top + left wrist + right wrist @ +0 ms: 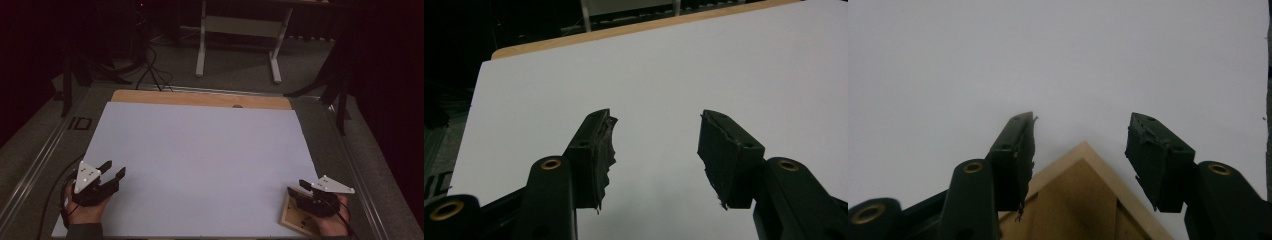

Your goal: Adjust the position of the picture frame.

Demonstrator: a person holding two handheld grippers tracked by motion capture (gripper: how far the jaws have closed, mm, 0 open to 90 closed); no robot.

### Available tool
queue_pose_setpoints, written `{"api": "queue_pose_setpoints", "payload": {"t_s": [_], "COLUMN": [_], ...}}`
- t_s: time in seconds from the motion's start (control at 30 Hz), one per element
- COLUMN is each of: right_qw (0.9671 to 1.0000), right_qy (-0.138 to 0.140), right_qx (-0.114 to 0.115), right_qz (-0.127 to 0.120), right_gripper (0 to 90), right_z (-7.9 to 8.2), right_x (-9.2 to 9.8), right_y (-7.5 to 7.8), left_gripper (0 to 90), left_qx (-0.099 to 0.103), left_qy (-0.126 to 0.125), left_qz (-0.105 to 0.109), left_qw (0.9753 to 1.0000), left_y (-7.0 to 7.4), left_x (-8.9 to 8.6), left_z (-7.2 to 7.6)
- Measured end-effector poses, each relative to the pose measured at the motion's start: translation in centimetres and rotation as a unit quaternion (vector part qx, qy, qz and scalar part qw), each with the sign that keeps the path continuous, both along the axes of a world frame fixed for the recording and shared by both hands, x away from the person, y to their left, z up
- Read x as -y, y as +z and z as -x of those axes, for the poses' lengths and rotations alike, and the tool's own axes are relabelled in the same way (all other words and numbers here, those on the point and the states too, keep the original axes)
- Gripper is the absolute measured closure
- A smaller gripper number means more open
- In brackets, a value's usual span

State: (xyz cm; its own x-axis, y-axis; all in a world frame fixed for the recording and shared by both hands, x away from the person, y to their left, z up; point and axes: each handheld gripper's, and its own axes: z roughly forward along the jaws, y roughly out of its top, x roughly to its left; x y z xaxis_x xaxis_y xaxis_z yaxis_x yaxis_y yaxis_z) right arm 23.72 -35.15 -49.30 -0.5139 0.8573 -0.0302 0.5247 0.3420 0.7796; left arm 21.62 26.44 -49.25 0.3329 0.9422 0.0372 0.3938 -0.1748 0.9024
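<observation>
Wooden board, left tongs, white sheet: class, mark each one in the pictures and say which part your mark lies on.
Wooden board [1083, 195], right gripper view, near its pointed corner.
Left tongs [656, 150], left gripper view, midway between the open tips.
White sheet [200, 150], high view, its bare middle.

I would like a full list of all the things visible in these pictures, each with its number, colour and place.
wooden board: one, light brown with a raised frame, at the near right corner of the sheet, under the right gripper; its corner shows between the open jaws in the right gripper view.
white sheet: one, white, covers most of the table top.
table: one, light wood strip showing at the far edge of the sheet.
desk frame: one, white legs, on the floor beyond the table.
cables: several, black, on the floor at far left.
left gripper: one, black, near left, jaws open, nothing between them.
right gripper: one, black, near right, jaws open over the board.
</observation>
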Motion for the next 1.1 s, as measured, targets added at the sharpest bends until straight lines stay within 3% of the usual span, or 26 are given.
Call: {"api": "queue_pose_setpoints", "payload": {"t_s": [0.47, 1.1], "right_qw": [0.9998, 0.9993], "right_qy": [-0.004, 0.001], "right_qx": [-0.02, -0.037], "right_qz": [-0.001, 0.008], "right_gripper": [42.9, 44.1], "right_z": [1.0, 1.7], "right_x": [1.3, 1.4], "right_y": [-0.6, -1.6], "left_gripper": [47.2, 46.9], "left_qx": [0.0, 0.001], "left_qy": [0.0, -0.001], "left_qz": [-0.001, -0.001], "left_qw": [1.0, 1.0], "left_y": [0.0, 0.0], "left_x": [0.0, 0.1], "left_z": [0.0, 0.0]}}
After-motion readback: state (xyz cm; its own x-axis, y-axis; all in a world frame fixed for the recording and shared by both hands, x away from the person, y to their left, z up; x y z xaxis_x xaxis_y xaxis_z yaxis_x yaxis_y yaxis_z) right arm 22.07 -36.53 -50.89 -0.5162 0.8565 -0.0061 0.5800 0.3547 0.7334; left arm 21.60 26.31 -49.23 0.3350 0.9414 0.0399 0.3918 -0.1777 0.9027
